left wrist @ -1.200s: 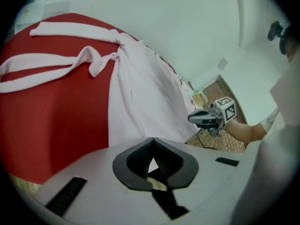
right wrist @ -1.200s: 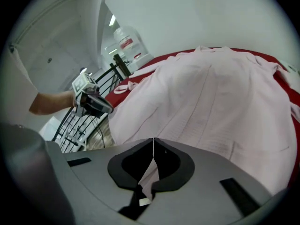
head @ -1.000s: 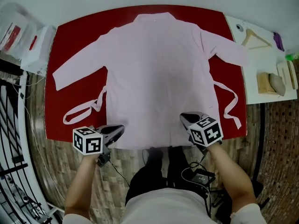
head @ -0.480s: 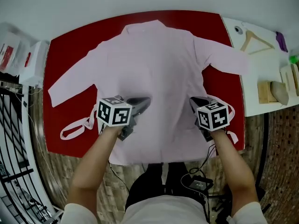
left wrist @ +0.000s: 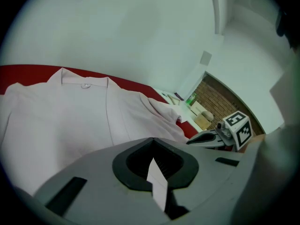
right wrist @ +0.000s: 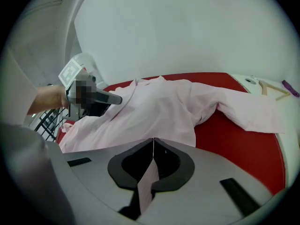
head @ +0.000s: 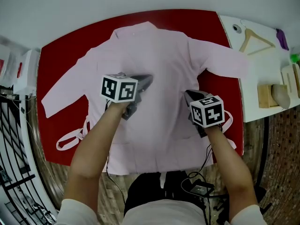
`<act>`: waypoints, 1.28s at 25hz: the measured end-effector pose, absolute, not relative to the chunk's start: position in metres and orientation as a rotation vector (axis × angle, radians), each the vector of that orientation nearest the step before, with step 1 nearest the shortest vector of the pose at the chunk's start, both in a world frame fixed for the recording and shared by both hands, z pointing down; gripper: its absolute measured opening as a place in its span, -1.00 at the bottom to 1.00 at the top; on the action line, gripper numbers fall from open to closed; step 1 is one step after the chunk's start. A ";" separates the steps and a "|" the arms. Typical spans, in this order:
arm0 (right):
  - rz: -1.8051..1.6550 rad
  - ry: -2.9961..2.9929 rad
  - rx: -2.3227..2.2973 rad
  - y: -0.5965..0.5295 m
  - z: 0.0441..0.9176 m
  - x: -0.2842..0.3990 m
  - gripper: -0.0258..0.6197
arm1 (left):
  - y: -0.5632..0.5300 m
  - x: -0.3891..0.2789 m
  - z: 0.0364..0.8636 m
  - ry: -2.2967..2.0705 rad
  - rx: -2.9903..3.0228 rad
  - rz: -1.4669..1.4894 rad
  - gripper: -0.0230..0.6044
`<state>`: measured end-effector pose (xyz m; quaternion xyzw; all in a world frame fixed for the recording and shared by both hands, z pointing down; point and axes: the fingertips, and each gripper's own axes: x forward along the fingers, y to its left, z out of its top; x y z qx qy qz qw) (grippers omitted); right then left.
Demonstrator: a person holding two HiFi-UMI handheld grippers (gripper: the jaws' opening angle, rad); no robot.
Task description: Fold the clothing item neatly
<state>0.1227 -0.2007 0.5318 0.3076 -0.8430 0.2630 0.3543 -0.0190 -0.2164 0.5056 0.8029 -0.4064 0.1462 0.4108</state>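
Note:
A pale pink robe (head: 159, 50) lies spread, collar at the far side, on a red table (head: 51, 55). Both sleeves stretch out sideways. My left gripper (head: 147, 78) hovers over the robe's middle, shut on a thin fold of the pink hem, which shows as a pale strip between the left gripper's own jaws (left wrist: 152, 161). My right gripper (head: 187, 93) is lower and to the right, also shut on a strip of pink hem (right wrist: 152, 146). The lower part of the robe is doubled over under my arms. A belt tie (head: 70, 139) loops off the left side.
A white side table (head: 262, 64) on the right carries a wooden hanger (head: 255, 39) and a wooden block (head: 267, 95). White bags (head: 23, 69) stand left of the red table, beside a black railing (head: 14, 139). A white wall runs behind the table.
Both grippers have travelled from the near edge of the table up over the robe toward the collar, taking the hem with them. The left one went farther.

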 end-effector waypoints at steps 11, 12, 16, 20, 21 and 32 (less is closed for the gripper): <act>0.683 -2.068 0.799 -0.237 0.553 0.148 -0.89 | -0.253 -0.024 0.557 -0.973 1.841 0.626 -0.91; 0.659 -2.067 0.789 -0.238 0.553 0.152 -0.89 | -0.253 -0.023 0.558 -0.961 1.831 0.623 -0.91; 0.679 -2.071 0.790 -0.238 0.553 0.160 -0.89 | -0.252 -0.024 0.558 -0.928 1.808 0.591 -0.91; 0.739 -2.118 0.738 -0.235 0.541 0.151 -0.89 | -0.253 -0.018 0.552 -0.898 1.849 0.602 -0.91; 0.743 -2.151 0.730 -0.241 0.532 0.145 -0.89 | -0.258 -0.016 0.546 -0.896 1.876 0.588 -0.91; 0.602 -2.126 0.766 -0.367 0.535 0.092 -0.89 | -0.303 -0.033 0.554 -0.953 1.822 0.549 -0.91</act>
